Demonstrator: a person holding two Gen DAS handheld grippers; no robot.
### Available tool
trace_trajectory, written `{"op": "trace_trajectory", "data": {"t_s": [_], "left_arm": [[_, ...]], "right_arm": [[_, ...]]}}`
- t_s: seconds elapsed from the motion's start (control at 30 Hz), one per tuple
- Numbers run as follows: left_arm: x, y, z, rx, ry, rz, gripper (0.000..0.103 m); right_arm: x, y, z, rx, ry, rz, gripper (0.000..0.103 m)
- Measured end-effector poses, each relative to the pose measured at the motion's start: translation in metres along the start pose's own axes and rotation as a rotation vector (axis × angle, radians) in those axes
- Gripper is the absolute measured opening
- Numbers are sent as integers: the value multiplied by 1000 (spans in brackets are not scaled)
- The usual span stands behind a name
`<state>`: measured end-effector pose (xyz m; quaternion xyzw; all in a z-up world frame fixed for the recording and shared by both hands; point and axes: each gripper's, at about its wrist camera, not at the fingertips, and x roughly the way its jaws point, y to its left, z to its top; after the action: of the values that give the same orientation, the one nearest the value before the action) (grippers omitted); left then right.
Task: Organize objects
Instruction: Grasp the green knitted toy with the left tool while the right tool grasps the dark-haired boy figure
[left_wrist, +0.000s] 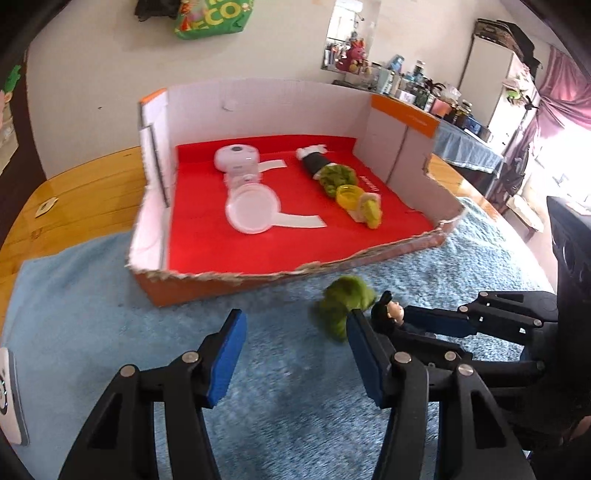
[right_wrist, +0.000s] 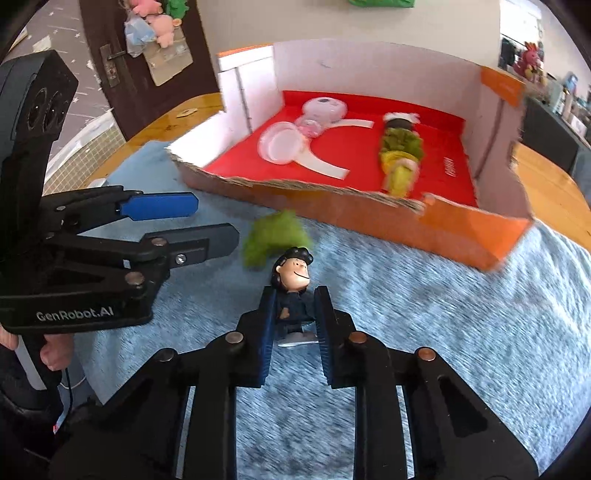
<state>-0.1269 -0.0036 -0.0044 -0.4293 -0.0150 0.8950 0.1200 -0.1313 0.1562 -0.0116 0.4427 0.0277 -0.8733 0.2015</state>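
nearest to me, the right gripper (right_wrist: 294, 314) is clamping its fingers (right_wrist: 266, 332) on the dark body of a small cartoon figurine (right_wrist: 291, 286), which is standing upright on the fuzzy blue mat (right_wrist: 443, 332); the pads are pressing its torso from both sides, leaving the smiling head free above them, probably so it can be lifted without tipping. just beside it, the left gripper (left_wrist: 291, 354) is hovering with its fingers (left_wrist: 227, 354) standing apart and holding nothing. its right pad is sitting right next to a green fuzzy tuft (left_wrist: 345, 306) lying on the mat, so i judge that tuft to be its likely next pick.

beyond the mat, a cut-down cardboard box (left_wrist: 221, 282) with a red lining is resting on the wooden bench (left_wrist: 81, 199), its front wall torn low, which is making it easy to reach in. inside, things are lying in two rows: white and clear plastic pieces (left_wrist: 247, 192) on one side, and a line with a dark-and-white toy, a green tuft and a yellow cap (left_wrist: 349, 194) on the other. the figurine and the loose tuft look set to join that second row.
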Motion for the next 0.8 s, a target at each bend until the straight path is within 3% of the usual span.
{"op": "trace_trajectory", "data": {"t_s": [0.27, 0.47, 0.63, 0.7, 0.8], "left_arm": [[16, -15, 4, 31, 32, -41, 59], [29, -18, 5, 44, 42, -25, 59], [30, -20, 5, 60, 33, -26, 42], [29, -21, 4, 65, 34, -42, 30], [27, -21, 3, 70, 26, -42, 28]], "right_arm": [[-5, -14, -2, 34, -12, -57, 20], [-3, -17, 1, 39, -17, -65, 20], [0, -19, 5, 42, -22, -51, 20], [0, -18, 5, 41, -24, -52, 20], [0, -18, 4, 41, -28, -52, 20]]}}
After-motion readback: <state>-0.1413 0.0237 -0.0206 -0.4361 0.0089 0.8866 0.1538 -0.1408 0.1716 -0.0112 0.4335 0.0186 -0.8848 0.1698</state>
